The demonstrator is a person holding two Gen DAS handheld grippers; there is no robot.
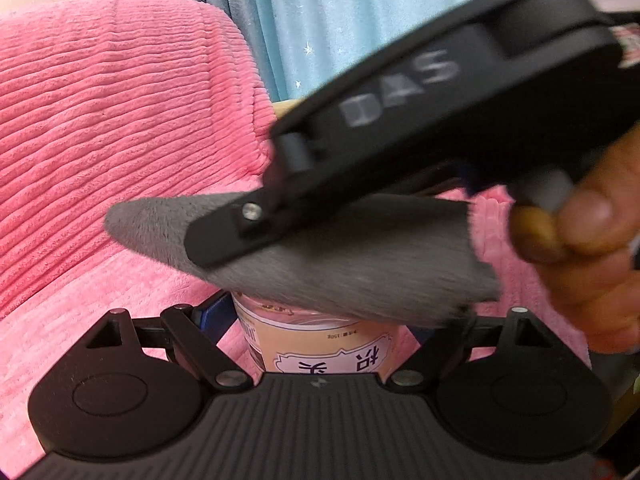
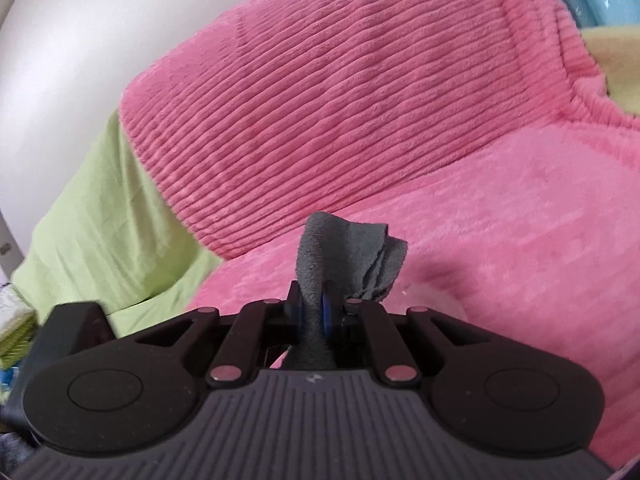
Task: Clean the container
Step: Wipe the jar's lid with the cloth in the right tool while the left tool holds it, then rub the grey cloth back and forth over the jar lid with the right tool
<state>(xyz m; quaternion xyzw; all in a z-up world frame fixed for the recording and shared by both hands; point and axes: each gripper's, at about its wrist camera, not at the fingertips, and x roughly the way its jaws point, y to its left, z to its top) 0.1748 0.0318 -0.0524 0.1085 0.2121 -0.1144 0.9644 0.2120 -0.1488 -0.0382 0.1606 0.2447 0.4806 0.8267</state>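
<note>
My left gripper (image 1: 320,320) is shut on a clear plastic container (image 1: 316,340) with a peach and white label, held close to the camera. My right gripper (image 2: 314,312) is shut on a folded grey cloth (image 2: 352,256). In the left wrist view the right gripper's black body (image 1: 420,120) crosses above the container, and the grey cloth (image 1: 340,256) lies over the container's top and hides its rim. A hand (image 1: 592,232) holds the right gripper at the right edge.
A pink ribbed cushion (image 1: 100,120) and pink fleece cover (image 2: 500,220) fill the background. A blue curtain (image 1: 340,20) hangs behind. A green sheet (image 2: 100,220) lies at the left of the right wrist view, next to a white wall (image 2: 60,40).
</note>
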